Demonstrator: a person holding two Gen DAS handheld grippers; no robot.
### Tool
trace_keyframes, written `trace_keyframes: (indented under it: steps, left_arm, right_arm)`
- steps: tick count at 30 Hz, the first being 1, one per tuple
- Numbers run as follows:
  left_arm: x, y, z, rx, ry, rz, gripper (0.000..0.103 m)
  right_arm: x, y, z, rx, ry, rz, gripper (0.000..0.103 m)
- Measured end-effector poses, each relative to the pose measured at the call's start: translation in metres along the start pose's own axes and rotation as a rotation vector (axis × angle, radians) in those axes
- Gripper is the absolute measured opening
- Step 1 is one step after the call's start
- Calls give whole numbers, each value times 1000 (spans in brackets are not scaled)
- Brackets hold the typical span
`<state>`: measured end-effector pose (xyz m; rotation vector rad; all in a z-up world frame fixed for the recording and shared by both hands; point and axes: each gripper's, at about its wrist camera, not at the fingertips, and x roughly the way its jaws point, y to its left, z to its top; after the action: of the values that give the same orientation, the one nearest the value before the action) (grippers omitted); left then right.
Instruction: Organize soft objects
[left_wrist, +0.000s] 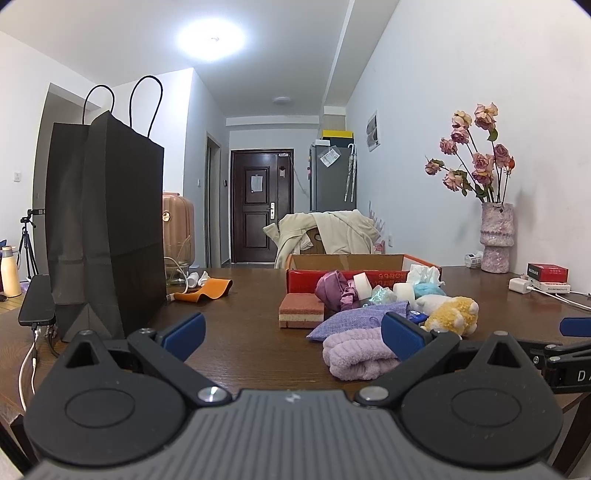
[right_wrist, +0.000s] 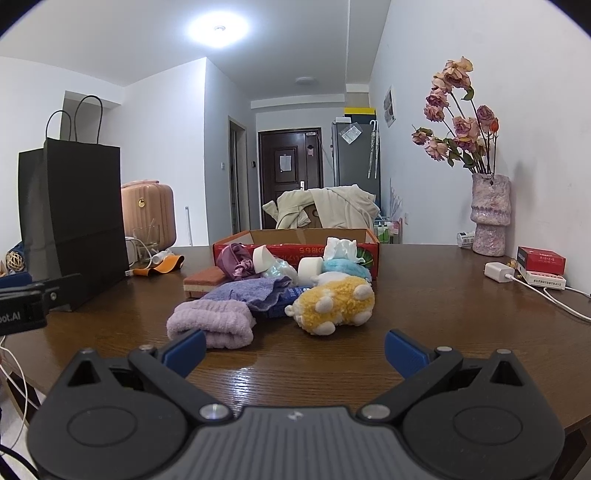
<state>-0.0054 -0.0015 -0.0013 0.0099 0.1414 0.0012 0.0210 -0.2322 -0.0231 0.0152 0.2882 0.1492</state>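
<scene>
Left hand-held gripper (left_wrist: 293, 334): your jaws stand wide apart with nothing between them, low over the worktop (left_wrist: 240, 332); the blue pad on its right side sits in front of the rolled towel.
Right hand-held gripper (right_wrist: 295, 350): your jaws are spread too and hold nothing; the bare wood lies between them, with the pile just ahead.
Lilac rolled towel (right_wrist: 212, 326): nearest item of the pile, lying on the worktop just beyond your right gripper's left pad.
Yellow plush toy (right_wrist: 334, 304): on its side with pale paws up, right of the towel and near it.
Purple knitted cloth (right_wrist: 251, 291): spread behind the towel, touching it.
Sponge block (left_wrist: 301, 310): pink and layered, at the pile's left edge.
Further soft things: a purple pouch (right_wrist: 232, 258), white foam rolls (right_wrist: 308, 267), a teal fluffy item (right_wrist: 345, 267) and tissue (right_wrist: 341, 249), heaped against the box front.
Red cardboard box (right_wrist: 373, 247): open, behind the pile.
Black paper bag (left_wrist: 107, 225): upright at your left, well apart from the pile.
Vase of dried roses (right_wrist: 489, 218): far right, by the wall.
</scene>
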Motion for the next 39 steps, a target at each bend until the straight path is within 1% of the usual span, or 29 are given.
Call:
trace_keyframes:
  steps: [33, 36, 39]
  left_arm:
    - [3, 0, 2, 4, 4, -4, 103]
    - [4, 0, 2, 5, 3, -5, 103]
    - [4, 0, 2, 5, 3, -4, 103]
  right_arm:
    - [3, -3, 0, 10, 7, -9, 103]
    - [3, -3, 0, 7, 4, -1, 103]
    - [4, -3, 0, 3, 9, 30, 103]
